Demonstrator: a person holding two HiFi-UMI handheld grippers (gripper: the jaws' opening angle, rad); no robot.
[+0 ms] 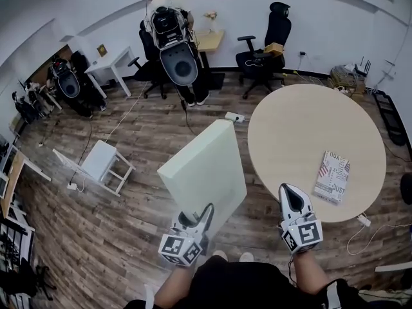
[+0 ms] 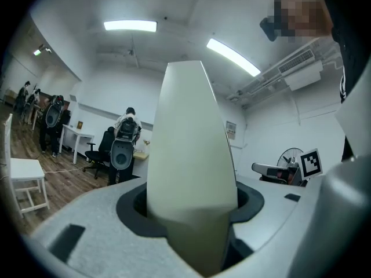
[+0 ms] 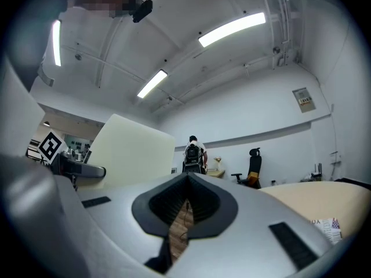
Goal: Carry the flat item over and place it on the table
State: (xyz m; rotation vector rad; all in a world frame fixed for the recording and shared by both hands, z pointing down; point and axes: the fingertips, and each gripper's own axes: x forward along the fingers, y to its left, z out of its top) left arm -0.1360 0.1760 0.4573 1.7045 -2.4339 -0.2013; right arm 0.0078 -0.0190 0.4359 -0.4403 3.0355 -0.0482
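Step in hand: the carry; placement not yet begun.

Left hand-held gripper point(image 1: 201, 219) pinches the near lower edge of the flat item, a pale cream panel point(image 1: 205, 169); the jaws are held apart by its thickness, with pads on both faces; the panel stands on edge, leaning a little.

Panel's place: in the air over the wooden floor point(image 1: 129, 211), just beside the left edge of the round bench point(image 1: 302, 134); not over the top and not touching it.

Right hand-held gripper point(image 1: 291, 196) has its jaws drawn together with nothing between them; it hangs over the bench's near edge.

A printed booklet point(image 1: 332, 176) lies flat near the bench's near right edge; the middle and far side show bare top.

Next move, as I judge it: bring the panel across the left edge, turn it from upright to flat, and lower it onto the bare middle, clear of the booklet; release only once it rests.

Caution: it is a one-edge grip on a broad panel, which will likely swing or droop as it tips over; the free right hand-held gripper could steady the far side.
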